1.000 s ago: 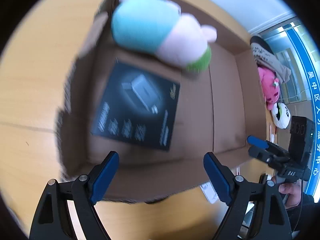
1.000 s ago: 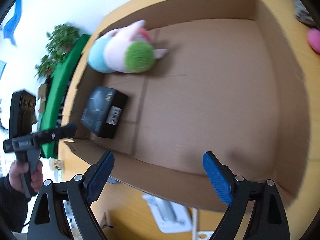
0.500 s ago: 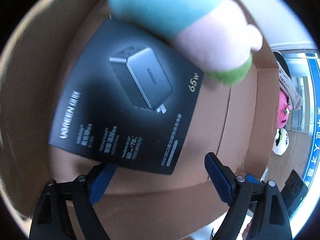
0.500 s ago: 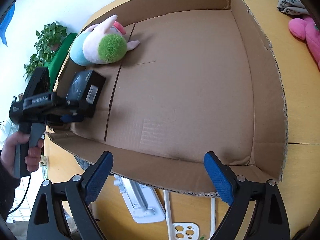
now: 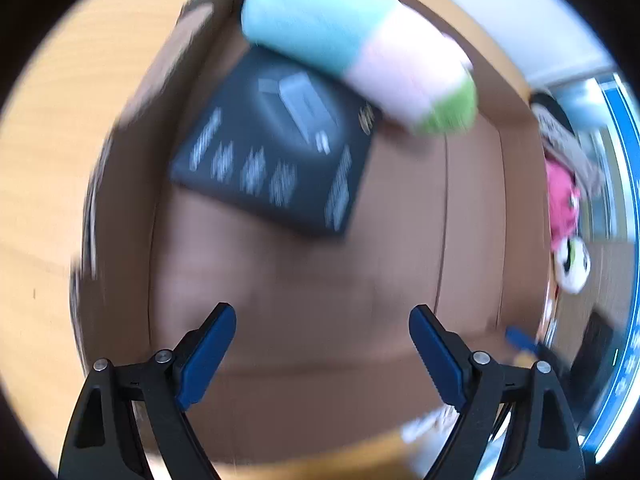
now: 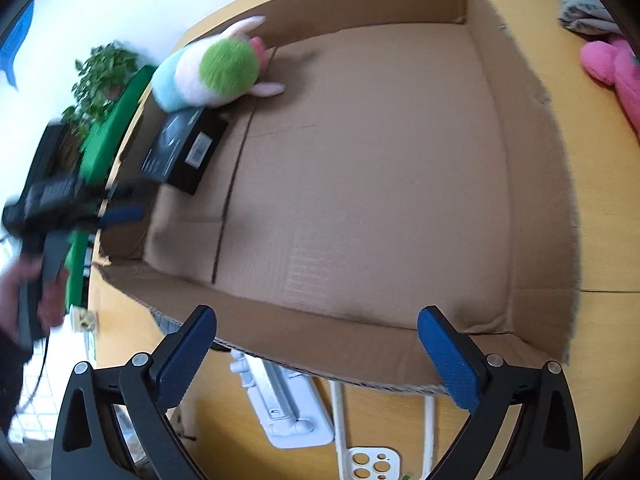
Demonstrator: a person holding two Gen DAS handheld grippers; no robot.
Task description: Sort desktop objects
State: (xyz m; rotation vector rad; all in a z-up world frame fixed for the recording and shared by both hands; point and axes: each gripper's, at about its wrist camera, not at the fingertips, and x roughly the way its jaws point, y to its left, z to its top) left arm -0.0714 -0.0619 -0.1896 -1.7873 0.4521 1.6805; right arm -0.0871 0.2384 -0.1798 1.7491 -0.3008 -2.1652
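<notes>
Left wrist view looks down into a shallow open brown cardboard box lying on a light wooden desk, and the left gripper hangs above its floor with its blue-padded fingers spread wide and nothing between them. A flat black retail carton with a printed picture of a grey charger lies in the box's far left corner, and a plush toy with a pale blue body, pink middle and green end rests just behind it, its body touching or overlapping the carton's far edge; the two seem packed tight into one corner so that the rest of the floor stays free for more items. Blur makes the white lettering on the carton unreadable here, and in the right wrist view only a white barcode-style sticker on its side shows, too small to read. The right gripper waits outside the near wall of the box, fingers likewise wide apart and holding nothing, over a white power strip and a white phone case with camera cut-outs on the desk. A bright pink plush toy lies on the desk beyond the box's right wall, apparently not yet sorted. Blue signage at the right rim of the left view is too smeared to read.
</notes>
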